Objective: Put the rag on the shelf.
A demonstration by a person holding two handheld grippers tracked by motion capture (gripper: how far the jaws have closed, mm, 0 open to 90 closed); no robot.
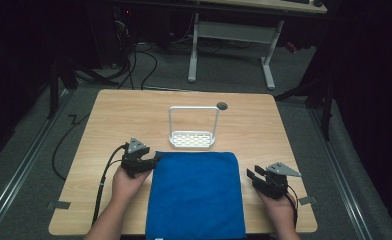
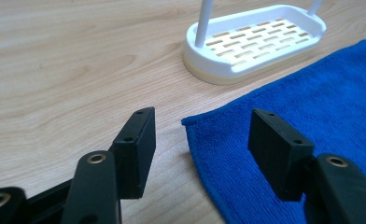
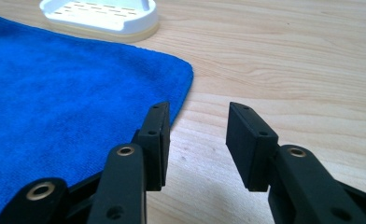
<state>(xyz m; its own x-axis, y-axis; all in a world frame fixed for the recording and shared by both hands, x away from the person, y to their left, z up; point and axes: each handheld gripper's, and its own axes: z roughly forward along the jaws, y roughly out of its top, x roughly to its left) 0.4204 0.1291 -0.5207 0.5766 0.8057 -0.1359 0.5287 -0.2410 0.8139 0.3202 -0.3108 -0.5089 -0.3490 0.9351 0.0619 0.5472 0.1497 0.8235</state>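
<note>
A blue towel (image 1: 196,192) lies flat on the wooden table (image 1: 119,115), reaching to its near edge. Just beyond it stands a white slotted dish with a tall wire hoop (image 1: 192,135). My left gripper (image 1: 154,161) sits at the towel's far left corner. In the left gripper view that gripper (image 2: 202,119) is open, and the corner of the towel (image 2: 312,107) lies between its jaws without being pinched. My right gripper (image 1: 251,175) rests by the towel's right edge. It (image 3: 200,109) is open over bare wood, with the towel (image 3: 69,93) beside its left jaw.
A dark round grommet (image 1: 222,105) sits in the table near the far edge. Bare wood lies left, right and behind the dish (image 2: 256,42). Beyond the table stand a white desk frame (image 1: 231,45) and floor cables (image 1: 134,60).
</note>
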